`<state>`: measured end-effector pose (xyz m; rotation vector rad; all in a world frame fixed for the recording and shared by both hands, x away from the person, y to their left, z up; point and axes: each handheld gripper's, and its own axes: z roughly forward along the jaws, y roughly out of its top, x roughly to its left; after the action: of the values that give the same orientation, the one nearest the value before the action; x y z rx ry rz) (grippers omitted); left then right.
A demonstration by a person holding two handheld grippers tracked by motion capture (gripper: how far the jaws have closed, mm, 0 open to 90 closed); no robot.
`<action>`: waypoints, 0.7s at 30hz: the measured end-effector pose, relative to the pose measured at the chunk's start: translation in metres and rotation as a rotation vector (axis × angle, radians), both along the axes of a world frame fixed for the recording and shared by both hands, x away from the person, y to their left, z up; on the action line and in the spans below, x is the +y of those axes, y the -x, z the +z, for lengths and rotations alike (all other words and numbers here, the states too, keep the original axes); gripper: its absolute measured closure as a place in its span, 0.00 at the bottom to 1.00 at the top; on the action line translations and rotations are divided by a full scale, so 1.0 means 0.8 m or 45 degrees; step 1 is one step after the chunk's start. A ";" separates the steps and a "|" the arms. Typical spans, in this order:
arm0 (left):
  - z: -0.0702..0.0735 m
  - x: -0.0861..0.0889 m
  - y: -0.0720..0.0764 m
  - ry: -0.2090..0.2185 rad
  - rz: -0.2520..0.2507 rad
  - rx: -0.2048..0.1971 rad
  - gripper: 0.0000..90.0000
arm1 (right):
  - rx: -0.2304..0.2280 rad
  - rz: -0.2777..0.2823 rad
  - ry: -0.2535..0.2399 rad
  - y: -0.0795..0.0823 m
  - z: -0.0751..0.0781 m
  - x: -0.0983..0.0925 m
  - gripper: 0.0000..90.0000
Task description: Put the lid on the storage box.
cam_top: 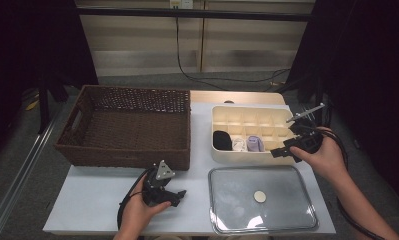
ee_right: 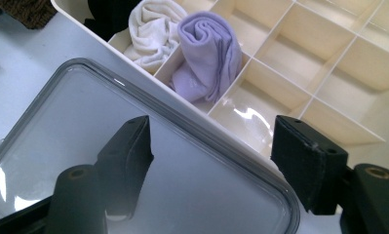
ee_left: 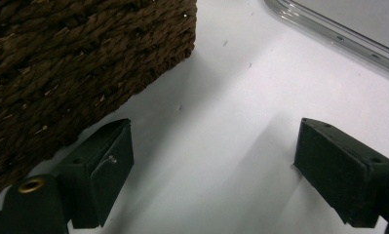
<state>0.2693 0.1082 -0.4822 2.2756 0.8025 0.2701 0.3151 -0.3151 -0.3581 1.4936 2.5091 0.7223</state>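
The purple sock roll sits in the front row of the divided box, beside the white roll. The right gripper, jaws apart and empty, is just beside it at the box's front right corner. The left gripper rests open near the table's front edge.

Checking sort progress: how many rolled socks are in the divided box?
3, side by side in the near row's left cells: black sock leftmost, white sock next, purple sock right of it. No others visible.
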 end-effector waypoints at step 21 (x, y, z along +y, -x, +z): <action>0.027 -0.026 -0.004 -0.031 -0.065 0.208 0.30 | 0.038 -0.025 -0.001 0.034 -0.016 -0.019 0.33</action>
<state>0.2728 0.0875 -0.4604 2.3600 0.8256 0.0711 0.2880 -0.3302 -0.3710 1.5377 2.5123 0.7031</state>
